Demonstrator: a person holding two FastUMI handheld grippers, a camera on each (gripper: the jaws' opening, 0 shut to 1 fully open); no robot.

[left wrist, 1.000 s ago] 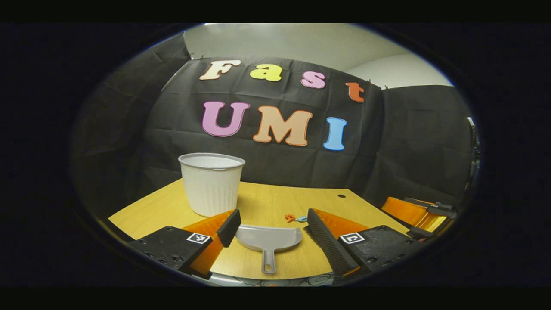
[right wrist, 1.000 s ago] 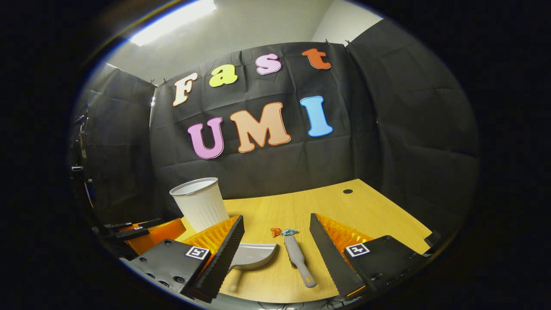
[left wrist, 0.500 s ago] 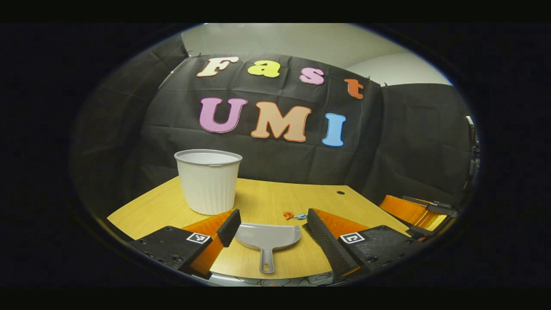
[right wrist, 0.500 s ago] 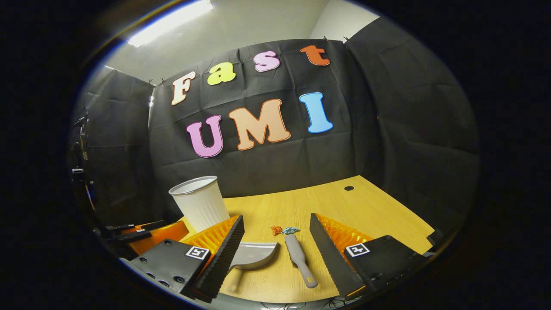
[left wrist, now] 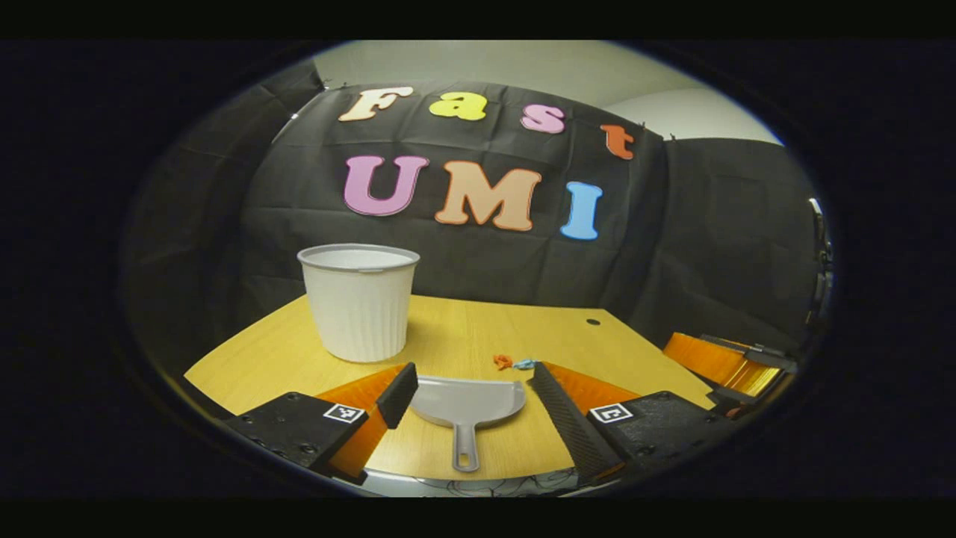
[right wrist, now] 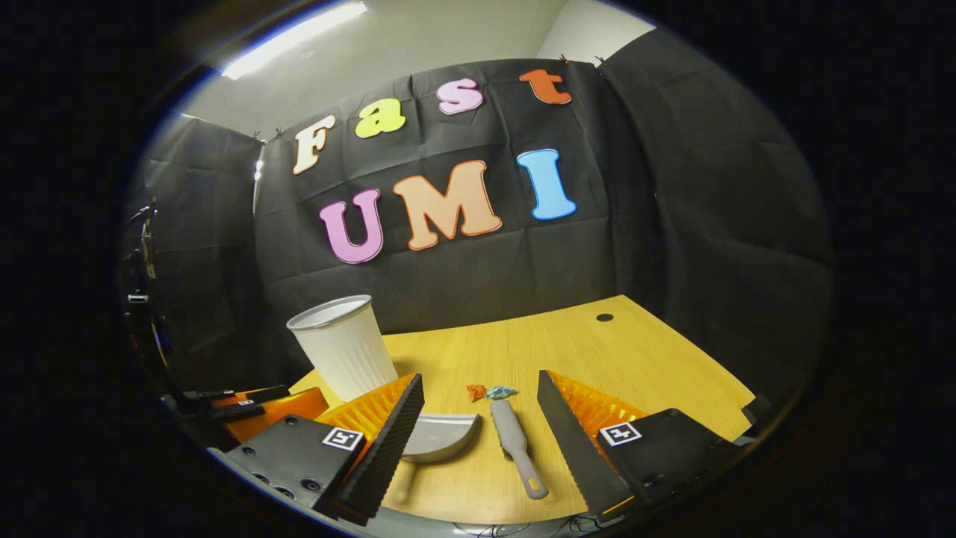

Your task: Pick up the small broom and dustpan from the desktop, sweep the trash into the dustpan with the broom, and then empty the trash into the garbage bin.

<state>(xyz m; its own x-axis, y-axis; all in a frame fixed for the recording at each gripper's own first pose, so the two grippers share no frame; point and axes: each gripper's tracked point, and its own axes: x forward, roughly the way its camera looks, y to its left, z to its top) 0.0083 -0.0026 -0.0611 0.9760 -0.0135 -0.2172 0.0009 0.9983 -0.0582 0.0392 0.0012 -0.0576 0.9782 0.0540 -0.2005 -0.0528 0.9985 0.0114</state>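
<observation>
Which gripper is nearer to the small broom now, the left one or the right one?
Right. The right gripper has the small broom lying on the desk between its open fingers; the left gripper frames the dustpan instead.

A recording booth set up indoors: black cloth [right wrist: 463, 284] hangs as walls around a wooden desk [right wrist: 597, 359], with a plain ceiling and a strip light [right wrist: 291, 37] above.

Grey dustpan [left wrist: 468, 400] lies flat at lower centre, grey broom [right wrist: 514, 446] beside it; trash [right wrist: 489, 391], seemingly paper scraps, just beyond; white bin [left wrist: 359, 301] upright, left.
</observation>
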